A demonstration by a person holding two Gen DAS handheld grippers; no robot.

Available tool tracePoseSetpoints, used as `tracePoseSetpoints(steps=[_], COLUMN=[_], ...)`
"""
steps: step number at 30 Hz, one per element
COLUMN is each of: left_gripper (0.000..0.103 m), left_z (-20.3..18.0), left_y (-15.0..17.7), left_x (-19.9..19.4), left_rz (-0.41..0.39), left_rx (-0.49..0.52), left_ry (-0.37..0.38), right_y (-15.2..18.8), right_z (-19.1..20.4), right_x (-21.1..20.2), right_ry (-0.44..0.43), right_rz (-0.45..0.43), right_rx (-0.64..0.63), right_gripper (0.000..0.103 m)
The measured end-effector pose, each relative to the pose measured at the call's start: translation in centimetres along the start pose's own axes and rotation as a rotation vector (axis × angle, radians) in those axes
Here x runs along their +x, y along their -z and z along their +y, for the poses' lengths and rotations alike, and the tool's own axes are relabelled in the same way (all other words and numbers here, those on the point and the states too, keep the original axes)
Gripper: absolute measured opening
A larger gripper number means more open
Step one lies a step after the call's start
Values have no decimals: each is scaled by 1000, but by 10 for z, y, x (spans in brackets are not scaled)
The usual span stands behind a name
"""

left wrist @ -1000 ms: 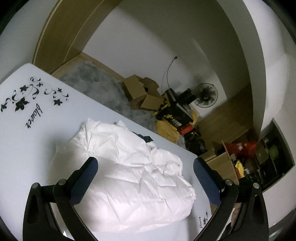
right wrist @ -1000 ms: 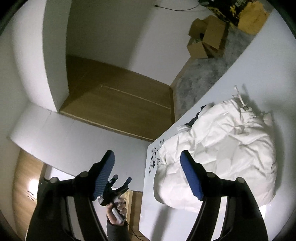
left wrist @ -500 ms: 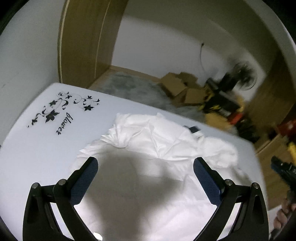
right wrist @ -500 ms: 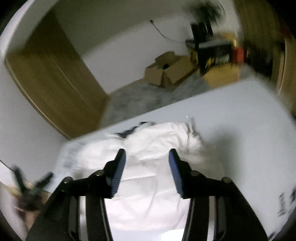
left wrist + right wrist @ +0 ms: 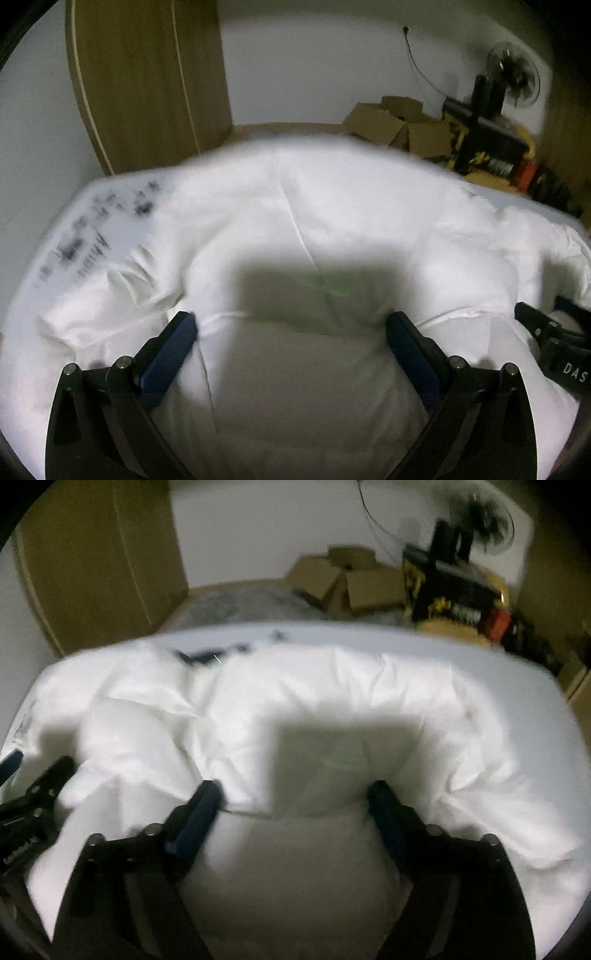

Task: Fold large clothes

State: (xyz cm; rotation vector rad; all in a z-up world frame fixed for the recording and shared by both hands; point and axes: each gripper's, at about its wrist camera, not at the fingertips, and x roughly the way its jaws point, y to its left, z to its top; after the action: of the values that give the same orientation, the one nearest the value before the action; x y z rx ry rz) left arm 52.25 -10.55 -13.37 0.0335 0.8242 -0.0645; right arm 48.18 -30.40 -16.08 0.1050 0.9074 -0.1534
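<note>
Padding bulges between two spread sets of blue fingers as a white puffy jacket (image 5: 332, 229) lies bundled on the printed white worktop (image 5: 74, 229). The left hand-held gripper (image 5: 291, 332) and right hand-held gripper (image 5: 295, 801) press side by side into its near edge, each wide open and clamping nothing (likely flattening the bulk, or lining up a grip for a fold). Motion blur hides finer contact.
</note>
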Motion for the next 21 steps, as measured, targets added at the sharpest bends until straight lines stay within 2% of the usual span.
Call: tracePoseSetpoints(steps=[4,7,11,12,13,14,16,18,21], left_gripper=[103,103,103,103,103,103,103,103,103], left_z=[-5,-9,-10,-9,-7,-6,3,18,53], left_y=[9,11,3,0,-3,-10,-19,-26,-22], left_x=[3,10,5,-8,-23,-41,-53,-44,-18], left_rz=[-92,-79,11,-4,-49,-125,-203,-181,-119], left_rx=[14,27,51,44,58,89,114,100,29], left_ry=[-29,-58,-73,-44,-24,-46,-96,-137,-182], right_y=[7,6,1,-2,-5,-8,-14,-20,-15], right_z=[8,12,17,15,7,-1,-16,-37,-60], right_x=[11,21,24,14,-4,-24,-49,-50,-28], right_ry=[25,43,74,78,53,47,110,139,207], right_rz=[-52,-48,13,37,5,-47,-126,-103,-55], right_rx=[-23,-33,-63,-63,-38,-24,-22,-38,-69], right_gripper=[92,93,92,91,91,92,93,94,94])
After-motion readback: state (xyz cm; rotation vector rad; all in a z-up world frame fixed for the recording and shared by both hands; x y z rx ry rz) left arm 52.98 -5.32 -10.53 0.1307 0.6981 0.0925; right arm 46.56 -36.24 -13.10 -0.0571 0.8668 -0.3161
